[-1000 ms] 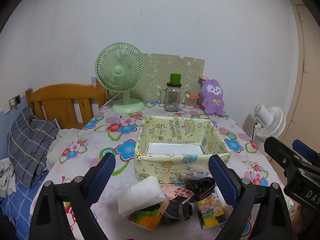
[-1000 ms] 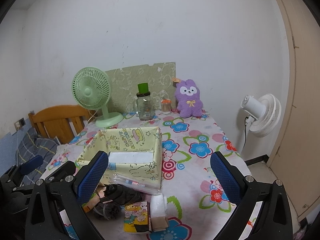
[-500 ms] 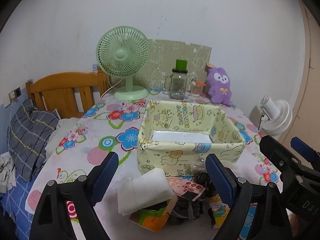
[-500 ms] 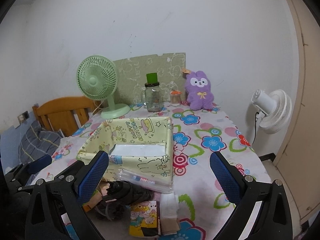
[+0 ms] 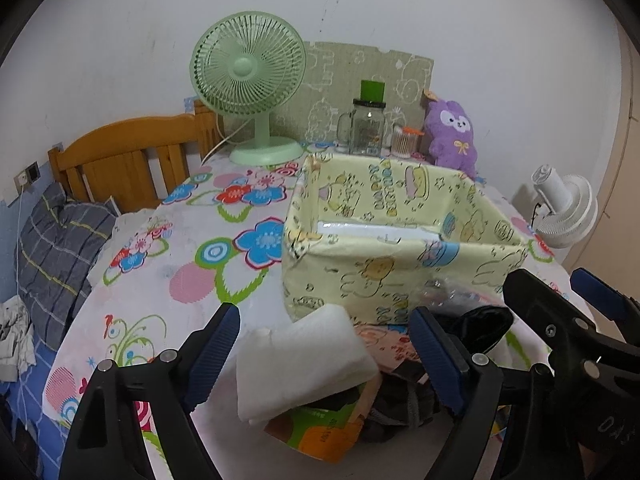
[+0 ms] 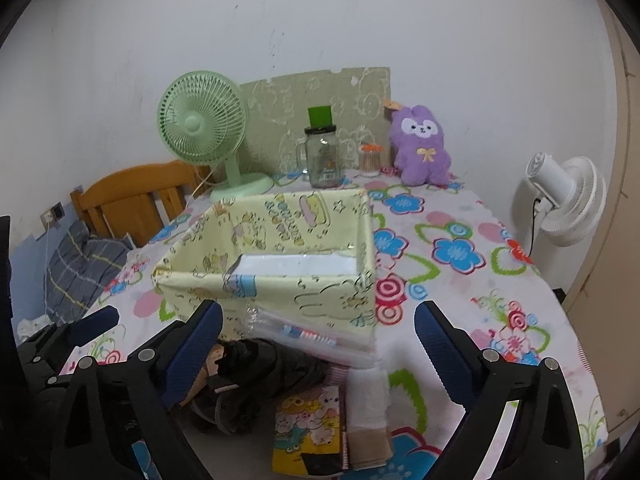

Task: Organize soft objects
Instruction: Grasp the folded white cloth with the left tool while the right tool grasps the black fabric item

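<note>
A yellow fabric storage box (image 5: 400,276) (image 6: 280,292) with cartoon prints stands on the flowered table, a white flat item on its floor. In front of it lies a pile of soft items: a white folded pad (image 5: 304,364), a black cloth bundle (image 6: 264,376), a clear plastic pack (image 6: 316,340), a cartoon-print pack (image 6: 308,428) and a folded white towel (image 6: 368,400). My left gripper (image 5: 324,356) is open just above the white pad. My right gripper (image 6: 316,344) is open above the pile. The right gripper's arm also shows at the right of the left wrist view (image 5: 572,344).
A green desk fan (image 5: 252,80), a glass jar with a green lid (image 5: 366,124), a small jar (image 6: 370,160) and a purple plush (image 6: 420,144) stand at the table's back. A wooden headboard (image 5: 128,160) and bedding are left. A white floor fan (image 6: 564,200) is right.
Both grippers have moved forward and down towards the pile and the box. Both stay open and empty.
</note>
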Motion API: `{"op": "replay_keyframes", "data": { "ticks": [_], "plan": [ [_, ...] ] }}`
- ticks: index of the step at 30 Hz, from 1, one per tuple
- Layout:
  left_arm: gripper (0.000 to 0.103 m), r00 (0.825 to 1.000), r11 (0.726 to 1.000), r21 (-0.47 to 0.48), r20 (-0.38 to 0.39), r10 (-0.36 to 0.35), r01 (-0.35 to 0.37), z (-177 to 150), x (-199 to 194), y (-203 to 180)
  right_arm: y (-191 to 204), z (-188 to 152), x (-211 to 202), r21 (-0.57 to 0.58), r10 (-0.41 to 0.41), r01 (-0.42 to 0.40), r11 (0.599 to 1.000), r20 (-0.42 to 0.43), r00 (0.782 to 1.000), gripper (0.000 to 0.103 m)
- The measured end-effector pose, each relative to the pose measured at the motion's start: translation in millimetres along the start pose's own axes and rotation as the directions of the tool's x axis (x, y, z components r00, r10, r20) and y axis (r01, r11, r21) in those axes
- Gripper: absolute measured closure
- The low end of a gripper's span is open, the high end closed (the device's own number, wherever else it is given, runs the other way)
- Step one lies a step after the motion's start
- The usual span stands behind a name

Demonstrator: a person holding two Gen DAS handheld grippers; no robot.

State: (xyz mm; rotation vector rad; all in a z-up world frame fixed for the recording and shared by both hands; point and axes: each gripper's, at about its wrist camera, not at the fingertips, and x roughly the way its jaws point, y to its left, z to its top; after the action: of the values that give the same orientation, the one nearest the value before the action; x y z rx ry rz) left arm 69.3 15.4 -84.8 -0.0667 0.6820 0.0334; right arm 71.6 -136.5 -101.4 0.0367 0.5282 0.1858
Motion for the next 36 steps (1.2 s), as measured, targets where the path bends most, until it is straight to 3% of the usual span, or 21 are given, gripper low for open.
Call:
{"op": "replay_keyframes", "data": {
  "ticks": [10, 17, 20, 23, 29, 36],
  "plan": [
    [0.017, 0.998, 1.0, 0.003, -0.066, 0.013, -0.013, -11.3, 17.2, 6.2, 13.0, -11.9, 20.0, -0.005, 0.019, -0.019, 1.0, -0.071, 0.997, 0.012],
    [0.029, 0.994, 1.0, -0.014, -0.104, -0.017, 0.016, -15.3, 26.5, 8.4, 16.8, -19.8, 29.2, 0.037, 0.008, -0.005, 0.999, -0.099, 0.995, 0.023],
    [0.045, 0.994, 1.0, -0.004, -0.107, -0.031, 0.031, -15.7, 27.0, 5.1, 16.3, -22.1, 32.5, 0.066, 0.026, -0.018, 0.998, -0.113, 0.993, 0.031],
    [0.053, 0.993, 0.999, -0.004, -0.109, -0.047, 0.047, -16.5, 27.3, 3.1, 16.9, -23.0, 35.6, 0.086, 0.047, -0.036, 0.996, -0.131, 0.99, 0.042],
    [0.077, 0.993, 0.997, -0.002, -0.093, -0.075, 0.075, -14.6, 23.1, 0.0, 18.9, -21.1, 33.6, 0.098, 0.038, -0.027, 0.995, -0.118, 0.992, 0.053],
    [0.09, 0.994, 0.997, 0.02, -0.078, -0.075, 0.076, -12.5, 19.5, -5.1, 22.7, -19.0, 30.2, 0.088, 0.031, -0.021, 0.996, -0.116, 0.993, 0.061]
  ]
}}
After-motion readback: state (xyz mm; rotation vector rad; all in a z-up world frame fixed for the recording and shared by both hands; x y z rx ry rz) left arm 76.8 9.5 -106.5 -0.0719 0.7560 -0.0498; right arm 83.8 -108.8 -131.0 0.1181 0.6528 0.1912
